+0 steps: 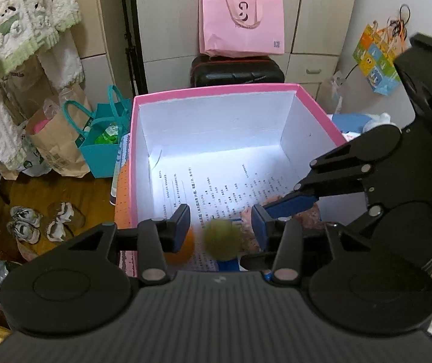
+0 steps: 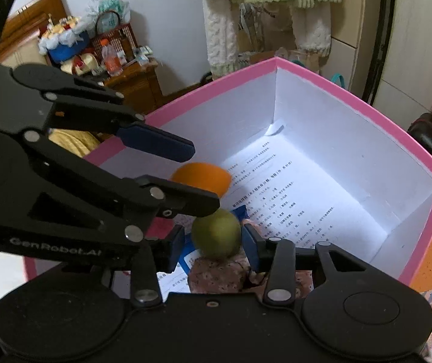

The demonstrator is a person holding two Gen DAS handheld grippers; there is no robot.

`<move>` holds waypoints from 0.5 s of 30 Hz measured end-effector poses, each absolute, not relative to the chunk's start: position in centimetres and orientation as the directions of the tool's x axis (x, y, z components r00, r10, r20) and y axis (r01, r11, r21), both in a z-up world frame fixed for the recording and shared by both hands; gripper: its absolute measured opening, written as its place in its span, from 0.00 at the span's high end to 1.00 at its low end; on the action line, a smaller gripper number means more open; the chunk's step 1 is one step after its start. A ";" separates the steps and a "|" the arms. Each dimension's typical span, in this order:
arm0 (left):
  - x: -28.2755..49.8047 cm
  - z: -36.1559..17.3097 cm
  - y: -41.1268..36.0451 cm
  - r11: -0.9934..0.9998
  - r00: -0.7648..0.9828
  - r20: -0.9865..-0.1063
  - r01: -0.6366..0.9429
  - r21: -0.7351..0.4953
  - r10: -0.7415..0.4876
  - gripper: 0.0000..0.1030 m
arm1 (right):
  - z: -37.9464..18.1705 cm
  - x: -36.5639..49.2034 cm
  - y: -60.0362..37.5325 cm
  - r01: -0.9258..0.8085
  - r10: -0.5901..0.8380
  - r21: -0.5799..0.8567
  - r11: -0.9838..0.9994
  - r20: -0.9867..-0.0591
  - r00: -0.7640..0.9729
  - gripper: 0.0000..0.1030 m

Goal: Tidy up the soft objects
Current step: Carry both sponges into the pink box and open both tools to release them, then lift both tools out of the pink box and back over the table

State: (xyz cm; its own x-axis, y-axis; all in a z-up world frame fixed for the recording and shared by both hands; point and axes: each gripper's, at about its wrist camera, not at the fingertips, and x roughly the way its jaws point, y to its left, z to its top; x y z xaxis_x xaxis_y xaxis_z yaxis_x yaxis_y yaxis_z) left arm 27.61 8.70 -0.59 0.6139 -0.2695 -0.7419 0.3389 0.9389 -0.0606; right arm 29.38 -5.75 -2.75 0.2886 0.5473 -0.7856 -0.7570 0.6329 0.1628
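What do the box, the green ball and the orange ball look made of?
Box: paperboard by the look, matte pink outside, white inside, crisp folded corners; printed paper sheet on its floor.
Green ball: dull, slightly fuzzy surface, no shine; probably foam or felt, blur leaves it open.
Orange ball: smooth matte skin, likely foam or soft rubber; motion-blurred, so uncertain.

Past the jaws stands a pale cupboard (image 1: 315,30) with drawers. A pink bag (image 1: 243,24) sits on a black case (image 1: 237,71) in front of it. The floor (image 1: 64,187) is brown wood, with small shoes (image 1: 25,222) on it. Left of the jaws hang white fluffy clothes (image 1: 19,18). A wooden cabinet (image 2: 134,84) stands by a white wall (image 2: 161,15).
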 end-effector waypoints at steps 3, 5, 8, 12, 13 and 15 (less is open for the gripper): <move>27.3 0.1 9.7 0.940 0.623 -0.724 0.324 -0.103 -0.294 0.54 | -2.0 28.7 -6.6 -0.756 0.568 0.168 0.633 -0.764 0.306 0.52; 26.8 0.7 10.6 0.941 0.632 -0.709 0.307 -0.143 -0.314 0.52 | -1.5 28.1 -7.3 -0.751 0.583 0.175 0.637 -0.746 0.321 0.52; 26.0 1.3 11.7 0.936 0.633 -0.695 0.298 -0.187 -0.341 0.50 | -0.6 27.0 -8.5 -0.744 0.602 0.178 0.644 -0.718 0.350 0.52; 24.6 2.0 12.0 0.930 0.632 -0.687 0.308 -0.201 -0.358 0.49 | 0.6 25.3 -10.5 -0.719 0.606 0.165 0.675 -0.679 0.414 0.50; 24.3 2.1 12.0 0.928 0.632 -0.685 0.312 -0.202 -0.362 0.48 | 1.0 24.8 -11.2 -0.710 0.606 0.164 0.685 -0.670 0.430 0.50; 23.4 2.7 11.9 0.923 0.629 -0.682 0.325 -0.205 -0.373 0.48 | 1.6 23.9 -12.1 -0.695 0.600 0.155 0.702 -0.655 0.460 0.49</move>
State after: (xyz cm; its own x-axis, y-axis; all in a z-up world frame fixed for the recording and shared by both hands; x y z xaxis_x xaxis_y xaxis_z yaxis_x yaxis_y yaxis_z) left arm 23.43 11.90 2.67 0.6293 -0.3730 -0.6818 0.3251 0.9232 -0.2050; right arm 23.91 -12.10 1.56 0.4596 0.5997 -0.6550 -0.6949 0.7021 0.1553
